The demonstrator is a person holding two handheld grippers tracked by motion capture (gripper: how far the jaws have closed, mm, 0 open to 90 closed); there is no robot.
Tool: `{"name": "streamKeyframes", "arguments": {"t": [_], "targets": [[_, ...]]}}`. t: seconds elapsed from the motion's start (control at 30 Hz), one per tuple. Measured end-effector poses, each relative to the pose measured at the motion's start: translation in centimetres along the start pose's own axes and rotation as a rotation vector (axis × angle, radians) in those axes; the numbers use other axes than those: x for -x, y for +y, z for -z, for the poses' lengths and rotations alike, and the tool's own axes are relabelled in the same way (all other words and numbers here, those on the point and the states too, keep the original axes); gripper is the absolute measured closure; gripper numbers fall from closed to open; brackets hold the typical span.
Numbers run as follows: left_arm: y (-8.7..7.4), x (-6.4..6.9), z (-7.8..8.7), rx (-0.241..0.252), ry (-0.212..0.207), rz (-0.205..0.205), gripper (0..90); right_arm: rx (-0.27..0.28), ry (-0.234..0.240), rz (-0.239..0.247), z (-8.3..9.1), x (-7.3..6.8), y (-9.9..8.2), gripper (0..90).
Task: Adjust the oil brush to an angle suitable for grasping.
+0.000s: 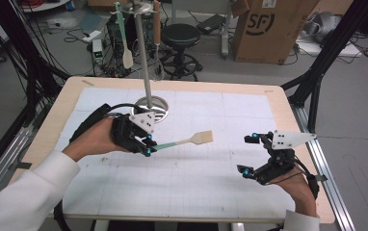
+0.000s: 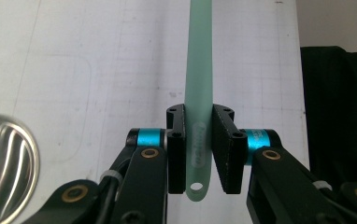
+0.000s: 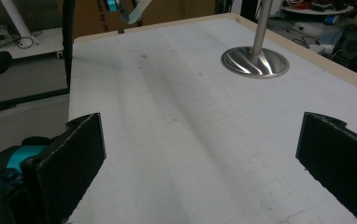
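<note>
My left gripper (image 1: 148,146) has its jaws pinching the mint-green handle of a spatula (image 1: 191,139), right at the tail end where the hanging hole sits; in the left gripper view the spatula (image 2: 199,70) runs straight out between the two black pads. It hangs level above the white mat on the desk (image 1: 264,91), its pale blade pointing toward my right gripper (image 1: 250,155), whose jaws stand spread wide with nothing between them. I judge the spatula light and fairly stiff in the handle, likely a smooth silicone coat — grippy enough, but gripped this far back the blade end has leverage and may sag or swing if I turn fast. A hold nearer the middle would steady it; for hanging, though, the hole must stay free, so I'd keep the pads just ahead of it. The metal stand (image 1: 143,53) with its round base (image 1: 156,104) rises just behind my left hand — another spatula (image 1: 124,38) already hangs there.
</note>
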State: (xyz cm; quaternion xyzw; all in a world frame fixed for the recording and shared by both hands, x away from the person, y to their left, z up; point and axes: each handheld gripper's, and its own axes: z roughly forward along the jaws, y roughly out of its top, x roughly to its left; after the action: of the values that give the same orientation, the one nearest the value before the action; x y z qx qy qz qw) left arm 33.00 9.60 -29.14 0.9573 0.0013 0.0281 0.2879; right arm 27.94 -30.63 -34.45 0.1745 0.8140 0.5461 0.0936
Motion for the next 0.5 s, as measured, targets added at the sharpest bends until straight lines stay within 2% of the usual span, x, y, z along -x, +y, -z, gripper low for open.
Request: {"name": "streamKeyframes", "arguments": {"t": [0.17, 0.33, 0.5], "targets": [[0.7, -0.3, -1.8, 0.021, -0.025, -0.001, 76.6, 0.005, 0.004, 0.002, 0.8, 0.2, -0.3, 0.2], [1.2, -0.5, -3.3, 0.034, -0.046, -0.002, 76.6, -0.005, 0.01, -0.017, 1.4, 0.4, -0.7, 0.2], [1.5, -0.6, -4.9, 0.045, -0.058, -0.005, 76.6, -0.013, -0.004, -0.022, 1.9, 0.7, -1.2, 0.2]]}}
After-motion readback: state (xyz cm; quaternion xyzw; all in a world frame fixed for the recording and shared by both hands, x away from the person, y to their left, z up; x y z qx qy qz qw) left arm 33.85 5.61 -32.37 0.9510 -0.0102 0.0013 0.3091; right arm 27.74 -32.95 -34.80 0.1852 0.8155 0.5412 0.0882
